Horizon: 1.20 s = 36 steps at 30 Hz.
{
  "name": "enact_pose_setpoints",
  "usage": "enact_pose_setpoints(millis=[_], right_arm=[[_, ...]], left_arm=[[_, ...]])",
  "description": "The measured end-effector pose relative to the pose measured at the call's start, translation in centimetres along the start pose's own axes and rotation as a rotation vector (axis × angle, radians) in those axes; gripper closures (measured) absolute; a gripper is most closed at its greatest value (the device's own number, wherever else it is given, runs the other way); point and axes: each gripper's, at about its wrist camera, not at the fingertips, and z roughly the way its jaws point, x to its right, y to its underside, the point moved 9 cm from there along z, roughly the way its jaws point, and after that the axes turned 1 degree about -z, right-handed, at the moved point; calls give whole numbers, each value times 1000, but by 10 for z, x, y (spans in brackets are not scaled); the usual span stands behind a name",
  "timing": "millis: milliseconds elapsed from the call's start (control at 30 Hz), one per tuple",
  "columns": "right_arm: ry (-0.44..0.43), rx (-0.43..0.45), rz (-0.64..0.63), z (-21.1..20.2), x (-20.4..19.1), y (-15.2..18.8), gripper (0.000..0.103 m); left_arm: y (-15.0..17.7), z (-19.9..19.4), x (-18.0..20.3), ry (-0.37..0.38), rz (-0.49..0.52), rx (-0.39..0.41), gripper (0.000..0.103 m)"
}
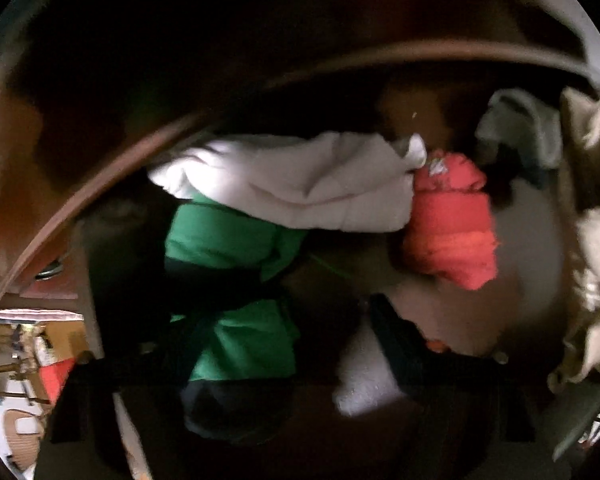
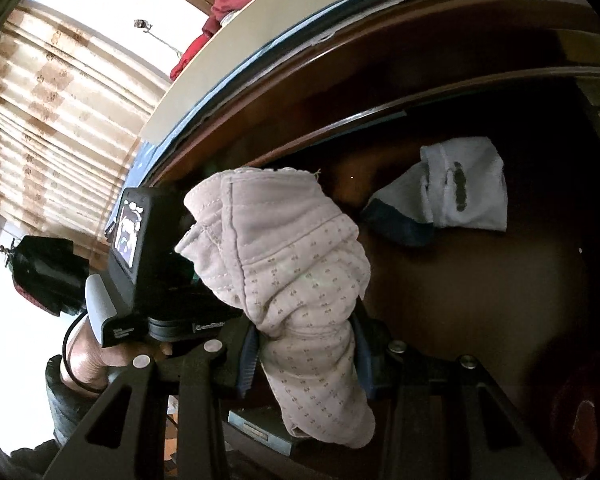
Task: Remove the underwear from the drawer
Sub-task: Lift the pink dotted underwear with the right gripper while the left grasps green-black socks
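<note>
Looking down into the drawer point(image 1: 532, 240), the left wrist view shows four clearly separate pieces of underwear: one green point(image 1: 236, 236) with a black band across it, one white point(image 1: 300, 184) lying over the green one's far end, one red-orange point(image 1: 452, 236) just beside the white, and one pale grey-blue point(image 1: 516, 128) further back. A beige cloth point(image 1: 596, 248) bunches along the right edge. The left gripper point(image 1: 292, 340) has its jaws part-way open. The green piece sits between them against the left finger point(image 1: 188, 336), and the other finger point(image 1: 396, 344) stands clear of it, so there is no grip. The picture is dark and blurred, and no writing can be read.

In the right wrist view, the right gripper point(image 2: 304, 356) is clamped on one beige dotted underwear point(image 2: 300, 276). Two blue pads point(image 2: 247, 360) press its sides and the cloth stands up above the drawer point(image 2: 480, 300). One white piece with a dark blue band point(image 2: 460, 192) lies on the drawer floor behind it. A dark red shape sits low on the right, but what it is cannot be told. A hand point(image 2: 88, 360) holds the other tool's grey handle, and one small screen point(image 2: 128, 232) is lit on that tool. White lettering on its base starts with "Gen"; the rest is hidden. One red cloth point(image 2: 224, 4) lies on the dresser top, and one curtain point(image 2: 40, 120) hangs at left.
</note>
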Motion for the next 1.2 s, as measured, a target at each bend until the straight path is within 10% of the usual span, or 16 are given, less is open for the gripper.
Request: enact_pose_setpoints(millis=[33, 67, 333, 700, 867, 933, 1067, 1200], right_arm=[[0, 3, 2, 0, 1, -1, 60], [3, 8, 3, -2, 1, -1, 60], [8, 22, 31, -13, 12, 4, 60], [-11, 17, 26, -11, 2, -5, 60], [-23, 25, 28, -14, 1, -5, 60], [-24, 28, 33, -15, 2, -4, 60], [-26, 31, 43, -18, 4, 0, 60], [-26, 30, 50, -18, 4, 1, 60]], left_arm=[[4, -5, 4, 85, -13, -7, 73], [7, -8, 9, 169, -24, -17, 81], [20, -22, -8, 282, -123, 49, 77], [12, 13, -1, 130, -54, -27, 39], [13, 16, 0, 120, -29, -23, 42], [17, 9, -8, 206, -90, -6, 83], [28, -3, -18, 290, -130, 27, 82], [26, -10, -22, 309, -163, 55, 61]])
